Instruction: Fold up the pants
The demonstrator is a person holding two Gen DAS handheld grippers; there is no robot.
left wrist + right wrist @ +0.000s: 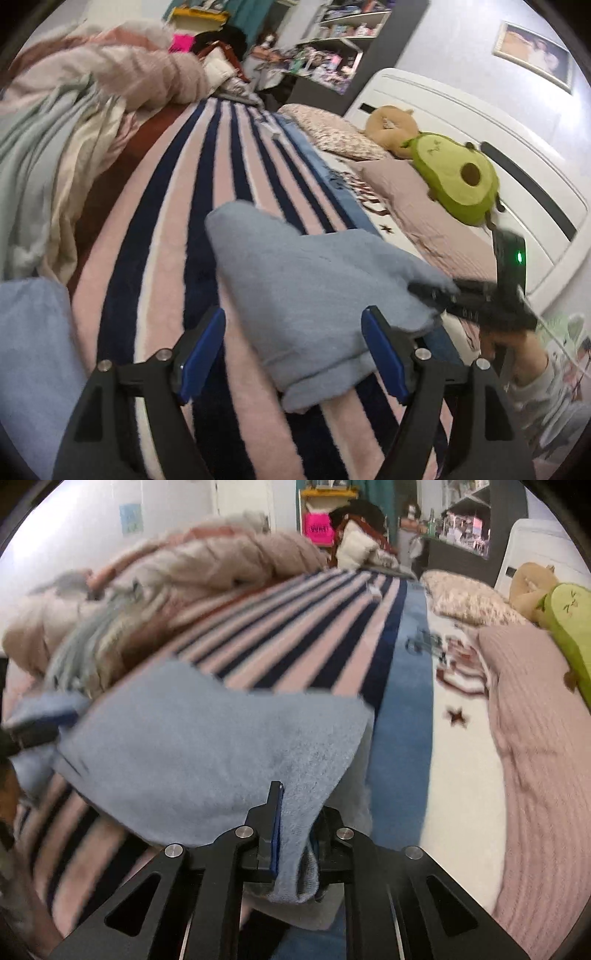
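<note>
The light blue pants [207,746] are held up over the striped blanket [229,155] on the bed; in the right wrist view the right hand-held gripper [295,834] is seen clamped on a bunched corner of the cloth, which passes between its nearly closed fingers and hangs out below them; the rest of the pants spreads forward and to the left of that grip. In the left wrist view the left hand-held gripper [293,354] is spread wide, its blue pads [203,350] apart and nothing pinched; a rounded fold of the pants [314,306] lies between and just ahead of the open fingers, and the right hand-held gripper [436,291] is seen ahead and to the right, gripping the far corner.

The step in hand is judged to be a fold carried over with one corner held; for it to be done well, the free corner nearest the left hand-held gripper should be taken before the cloth is moved further, so that both corners travel level; the edge should be kept taut between the two grips, but not stretched; the lifted edge is best laid onto the matching edge further ahead and released only once the cloth rests flat on the blanket; otherwise a skewed fold is likely. A part of the pants also shows at the far left of the left hand-held gripper [33,350]; whether it joins the held part cannot be told.
</note>
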